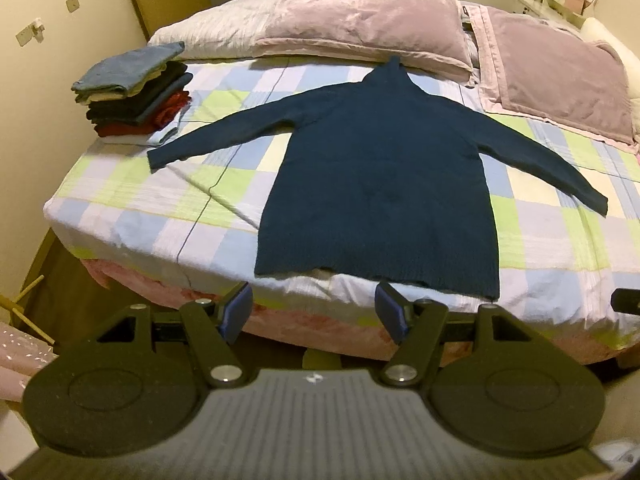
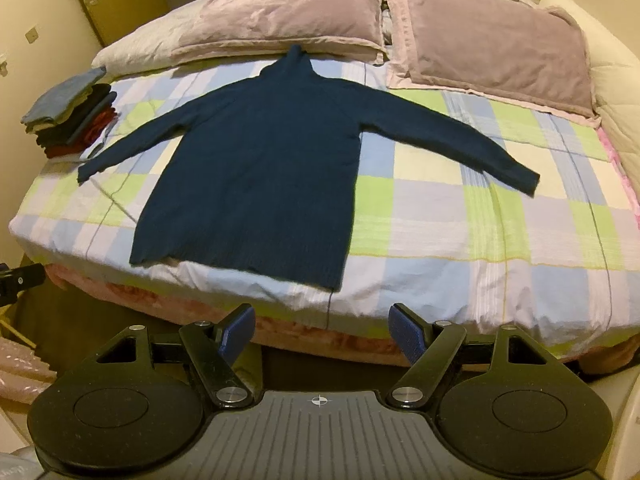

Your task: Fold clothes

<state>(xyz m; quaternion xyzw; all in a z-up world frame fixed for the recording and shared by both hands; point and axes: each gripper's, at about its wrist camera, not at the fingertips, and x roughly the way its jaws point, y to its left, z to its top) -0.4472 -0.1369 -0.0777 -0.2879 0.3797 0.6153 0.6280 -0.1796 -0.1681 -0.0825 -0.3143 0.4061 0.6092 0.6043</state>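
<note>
Dark blue knitted turtleneck sweater lies flat, sleeves spread, on checked bed. Left gripper and right gripper hold off the bed edge, jaws spread, empty.

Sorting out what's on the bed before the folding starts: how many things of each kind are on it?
Sweater, spread flat: 1
Stack of folded clothes: 1
Pillows: 2
Total: 4
</note>
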